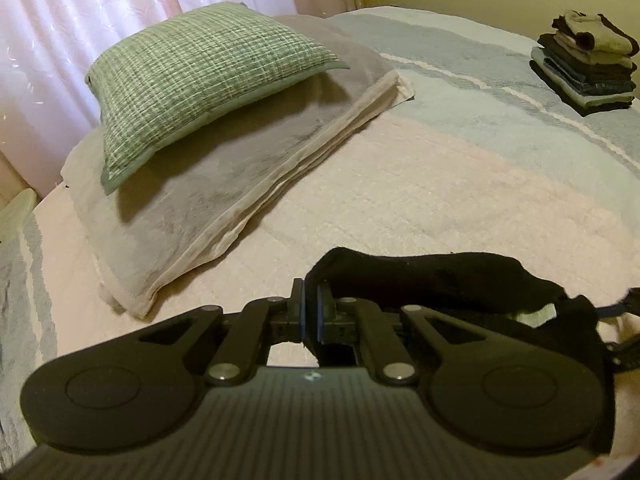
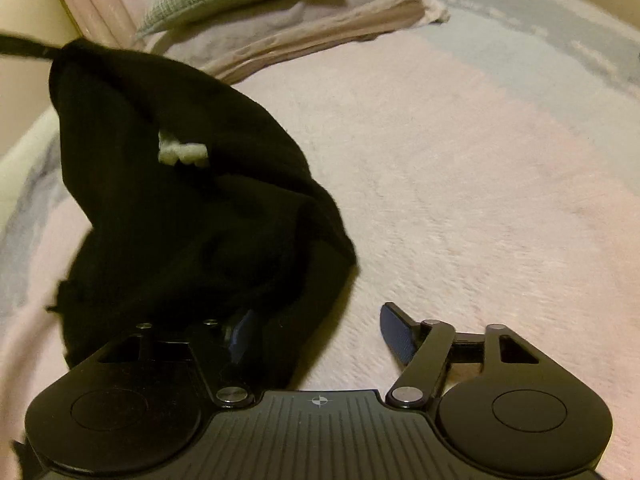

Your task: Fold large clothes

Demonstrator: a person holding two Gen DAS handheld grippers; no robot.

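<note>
The black garment (image 2: 172, 208) hangs in a bunch at the left of the right wrist view, its pale label (image 2: 183, 152) showing and its lower folds hiding that side's finger of the right tool (image 2: 320, 336), whose jaws stand partly apart with no pad pressing cloth. In the left wrist view the left tool (image 1: 311, 312) is pinched tight on the garment's edge, which trails off the right border. Around them the pink bedspread (image 1: 440, 208) lies open, with the green pillow (image 1: 192, 80) upper left and a stack of folded clothes (image 1: 584, 64) at the far right edge.

A green woven pillow (image 1: 192, 80) lies on folded grey bedding (image 1: 224, 184) at the bed's (image 1: 440, 184) far left edge by pink curtains (image 1: 80, 20).
</note>
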